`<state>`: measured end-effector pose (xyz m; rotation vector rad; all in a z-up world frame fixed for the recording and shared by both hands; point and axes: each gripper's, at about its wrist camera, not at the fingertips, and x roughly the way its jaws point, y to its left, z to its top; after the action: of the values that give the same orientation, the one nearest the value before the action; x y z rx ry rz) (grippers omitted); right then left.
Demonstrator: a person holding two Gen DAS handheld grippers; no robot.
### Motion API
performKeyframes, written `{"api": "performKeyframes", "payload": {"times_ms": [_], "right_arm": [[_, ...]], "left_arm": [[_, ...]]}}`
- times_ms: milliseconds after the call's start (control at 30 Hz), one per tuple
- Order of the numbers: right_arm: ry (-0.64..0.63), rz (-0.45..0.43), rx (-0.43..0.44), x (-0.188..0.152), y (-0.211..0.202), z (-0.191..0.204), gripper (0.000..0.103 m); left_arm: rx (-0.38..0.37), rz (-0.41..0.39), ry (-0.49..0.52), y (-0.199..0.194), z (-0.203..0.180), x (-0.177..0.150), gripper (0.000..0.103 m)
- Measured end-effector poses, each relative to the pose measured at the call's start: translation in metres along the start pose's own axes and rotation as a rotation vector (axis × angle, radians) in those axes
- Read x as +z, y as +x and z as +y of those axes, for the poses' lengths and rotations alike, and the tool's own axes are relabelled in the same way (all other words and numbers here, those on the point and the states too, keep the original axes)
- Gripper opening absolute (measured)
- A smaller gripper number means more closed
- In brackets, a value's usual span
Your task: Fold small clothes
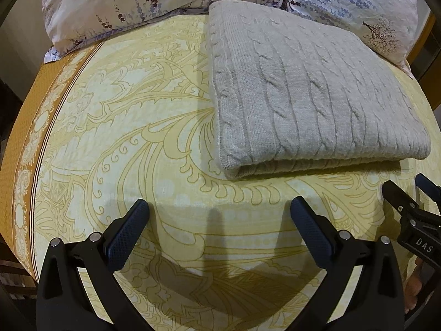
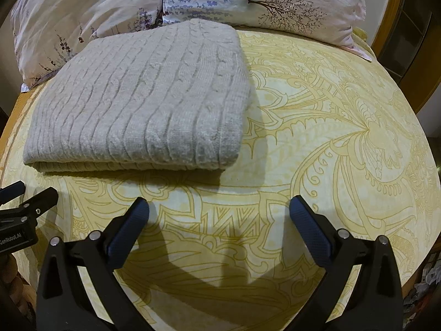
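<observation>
A grey cable-knit garment [image 1: 303, 91] lies folded into a thick rectangle on the yellow patterned bedsheet [image 1: 137, 138]. It also shows in the right wrist view [image 2: 143, 102], at the upper left. My left gripper [image 1: 219, 207] is open and empty, hovering over the sheet in front of the garment's near left corner. My right gripper [image 2: 219, 207] is open and empty, in front of the garment's near right corner. Neither touches the garment. The right gripper's tips show at the right edge of the left wrist view [image 1: 408, 193].
Two floral pillows [image 1: 124, 2] [image 2: 261, 2] lie at the head of the bed behind the garment. The bed's orange-bordered left edge [image 1: 24, 149] drops off at the left. Wooden furniture [image 2: 408, 41] stands at the far right.
</observation>
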<state>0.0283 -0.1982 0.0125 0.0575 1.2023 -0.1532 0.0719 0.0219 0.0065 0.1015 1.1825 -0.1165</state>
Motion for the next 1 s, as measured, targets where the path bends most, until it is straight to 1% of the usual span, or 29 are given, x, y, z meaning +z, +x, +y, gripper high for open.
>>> {"api": "performKeyframes", "payload": {"times_ms": [1000], "right_arm": [[0.008, 0.013, -0.005, 0.0009, 0.001, -0.0003, 0.101]], "left_arm": [[0.0, 0.003, 0.0, -0.001, 0.0002, -0.0016, 0.102]]}}
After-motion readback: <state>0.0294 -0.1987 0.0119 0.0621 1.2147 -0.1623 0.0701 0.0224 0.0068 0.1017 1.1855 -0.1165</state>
